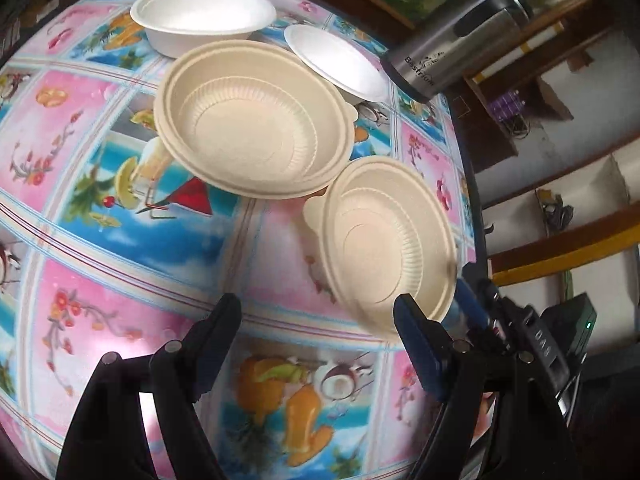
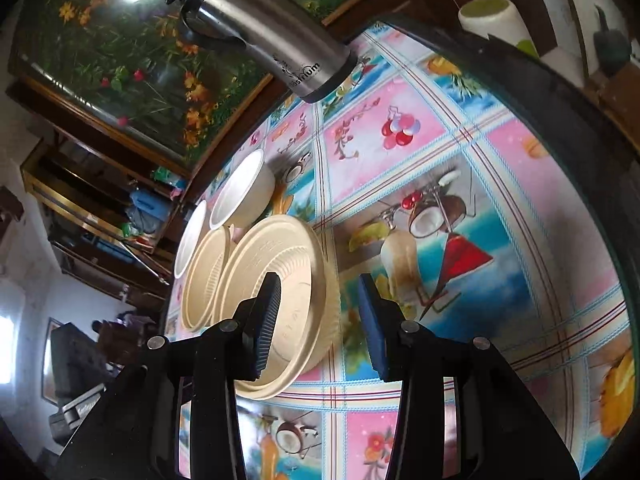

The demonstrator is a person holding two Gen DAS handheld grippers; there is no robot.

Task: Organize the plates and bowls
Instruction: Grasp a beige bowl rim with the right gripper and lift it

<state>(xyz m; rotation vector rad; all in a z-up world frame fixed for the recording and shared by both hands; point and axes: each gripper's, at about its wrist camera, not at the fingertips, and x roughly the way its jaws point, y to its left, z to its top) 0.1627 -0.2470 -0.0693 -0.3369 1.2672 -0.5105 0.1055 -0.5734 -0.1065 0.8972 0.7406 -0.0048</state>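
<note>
Beige bowl (image 2: 280, 304) rim between parted right claw (image 2: 318, 320) pads.

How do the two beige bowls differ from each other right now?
The larger beige bowl sits mid-table, farther from the left hand-held gripper; the smaller beige bowl lies at the table's edge, by that gripper's right finger. The larger one's tab points away from the camera, the smaller one's toward the table's middle. Both are ribbed, empty and upright.

In the left wrist view the nearer tan bowl (image 1: 390, 248) is motion-blurred at its lower rim and partly covered by a tool finger (image 1: 420, 344), the flask (image 1: 456, 48) hides the counter (image 1: 100, 280) edge, and the shelf items at right are illegible.
</note>
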